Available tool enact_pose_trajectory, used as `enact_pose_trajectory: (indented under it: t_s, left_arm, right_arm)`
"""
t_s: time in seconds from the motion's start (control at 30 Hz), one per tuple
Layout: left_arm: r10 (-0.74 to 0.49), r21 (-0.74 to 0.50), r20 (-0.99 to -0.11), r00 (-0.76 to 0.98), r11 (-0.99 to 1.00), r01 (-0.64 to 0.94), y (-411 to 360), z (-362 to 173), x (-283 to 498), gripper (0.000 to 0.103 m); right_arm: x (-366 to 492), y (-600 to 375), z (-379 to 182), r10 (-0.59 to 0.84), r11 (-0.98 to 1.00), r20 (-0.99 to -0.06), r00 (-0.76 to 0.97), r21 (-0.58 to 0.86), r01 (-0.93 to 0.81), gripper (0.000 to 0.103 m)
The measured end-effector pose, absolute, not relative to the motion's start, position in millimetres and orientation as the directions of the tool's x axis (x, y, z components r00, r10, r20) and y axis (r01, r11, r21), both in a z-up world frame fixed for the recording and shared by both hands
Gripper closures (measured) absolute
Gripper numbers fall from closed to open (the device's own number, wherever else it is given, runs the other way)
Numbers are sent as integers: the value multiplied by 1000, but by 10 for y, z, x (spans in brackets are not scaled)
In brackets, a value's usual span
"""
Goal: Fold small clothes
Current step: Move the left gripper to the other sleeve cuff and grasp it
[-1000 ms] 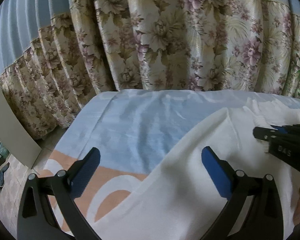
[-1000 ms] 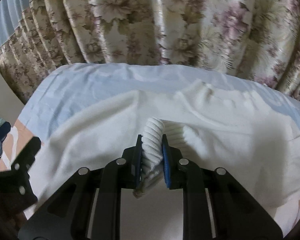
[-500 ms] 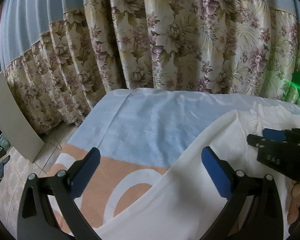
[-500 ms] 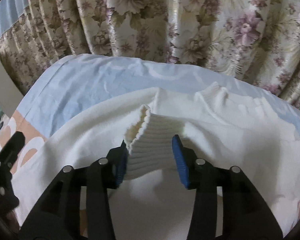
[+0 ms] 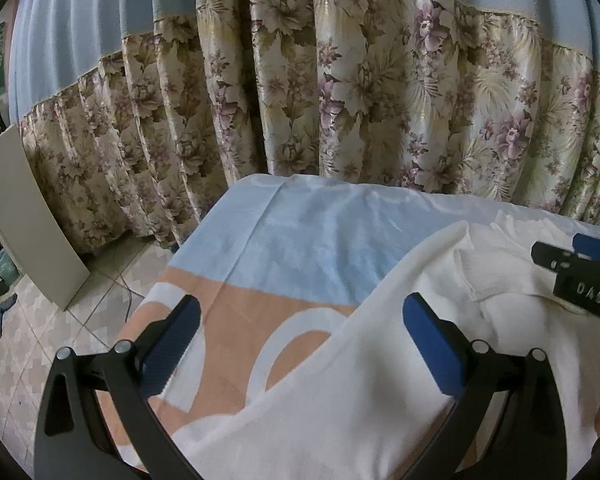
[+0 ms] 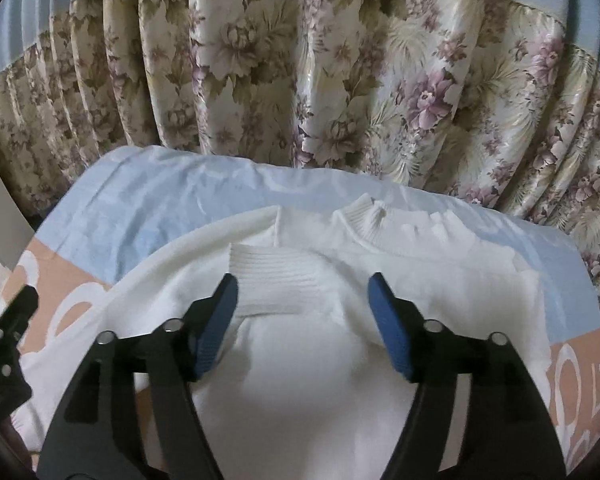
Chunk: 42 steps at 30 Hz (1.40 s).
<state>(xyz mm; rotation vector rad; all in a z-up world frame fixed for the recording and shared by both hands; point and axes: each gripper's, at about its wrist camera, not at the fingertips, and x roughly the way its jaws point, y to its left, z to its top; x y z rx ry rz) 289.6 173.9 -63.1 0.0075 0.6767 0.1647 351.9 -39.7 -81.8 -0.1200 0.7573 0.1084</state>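
Observation:
A white knitted sweater [image 6: 420, 292] lies spread on the bed, its collar [image 6: 374, 220] toward the curtain. One sleeve is folded across the body, and its ribbed cuff [image 6: 276, 280] lies flat on the fabric. My right gripper [image 6: 302, 292] hovers just above that cuff with its jaws opening; the blue pads touch nothing. My left gripper [image 5: 300, 316] stands open over the sweater's left edge [image 5: 340, 380] and holds nothing. The right gripper's tip [image 5: 580, 264] shows at the right edge of the left wrist view.
The bed carries a blanket [image 5: 300, 248] in light blue, orange and white. A floral curtain [image 6: 340, 80] hangs close behind the bed's far edge. Left of the bed are a tiled floor [image 5: 28, 340] and a leaning pale board [image 5: 24, 216].
My right gripper let go of the ribbed cuff, which now lies flat on the sweater, and its jaws spread apart. Both grippers rose and drew back from the bed.

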Motion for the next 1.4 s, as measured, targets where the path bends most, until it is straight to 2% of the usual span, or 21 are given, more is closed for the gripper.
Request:
enact_pose_trajectory:
  t_s: [0.07, 0.4, 0.8, 1.1, 1.4]
  left_arm:
    - [152, 63, -624, 767, 987, -145, 1750, -630, 2783, 2]
    - [179, 86, -631, 755, 983, -161, 1868, -686, 2016, 2]
    - [182, 45, -671, 718, 978, -205, 2024, -1015, 1134, 2]
    - [83, -42, -684, 725, 987, -152, 2284, -1138, 1033, 2]
    - [92, -55, -707, 701, 981, -184, 2531, -1208, 1066, 2]
  right_arm:
    - [3419, -401, -779, 59, 987, -685, 726, -68, -145, 25]
    - [2702, -444, -849, 88, 978, -686, 722, -79, -195, 24]
    - [1897, -497, -873, 145, 970, -674, 724, -47, -239, 22]
    - [1116, -544, -1001, 172, 979, -663, 728, 31, -203, 19]
    - [1012, -562, -1079, 178, 978, -664, 726, 41, -203, 19]
